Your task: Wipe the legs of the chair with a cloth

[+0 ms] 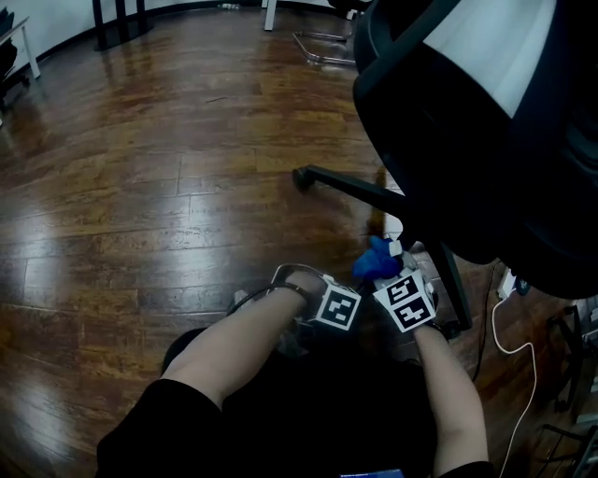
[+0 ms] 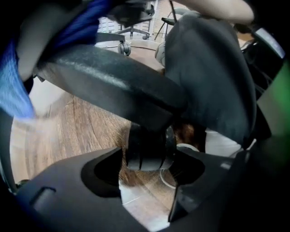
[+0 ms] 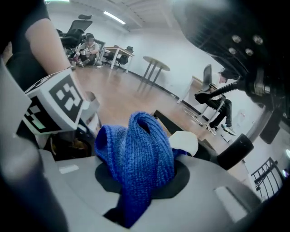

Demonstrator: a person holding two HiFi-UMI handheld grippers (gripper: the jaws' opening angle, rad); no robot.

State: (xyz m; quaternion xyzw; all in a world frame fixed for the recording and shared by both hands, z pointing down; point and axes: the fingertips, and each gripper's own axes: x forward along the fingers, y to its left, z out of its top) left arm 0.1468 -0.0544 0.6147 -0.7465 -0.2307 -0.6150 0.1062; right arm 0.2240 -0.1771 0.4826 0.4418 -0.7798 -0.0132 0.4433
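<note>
A black office chair point(image 1: 467, 121) fills the upper right of the head view. One base leg point(image 1: 350, 187) runs left to a caster point(image 1: 301, 177), and another leg point(image 1: 451, 285) runs down beside my hands. My right gripper point(image 1: 388, 257) is shut on a blue knitted cloth point(image 1: 374, 264), held just below the chair's hub; the cloth point(image 3: 140, 145) bulges up between the jaws. My left gripper point(image 2: 147, 181) is open, right under a black chair leg point(image 2: 104, 79), with a dark caster point(image 2: 149, 147) just beyond its jaws. Its marker cube point(image 1: 338, 306) sits beside the right one.
Wooden floor point(image 1: 140, 187) stretches to the left and far side. A white cable point(image 1: 500, 327) and plug lie on the floor at the right, beside a black rack point(image 1: 570, 364). Table legs point(image 1: 117, 23) and a chrome chair base point(image 1: 322, 47) stand far off.
</note>
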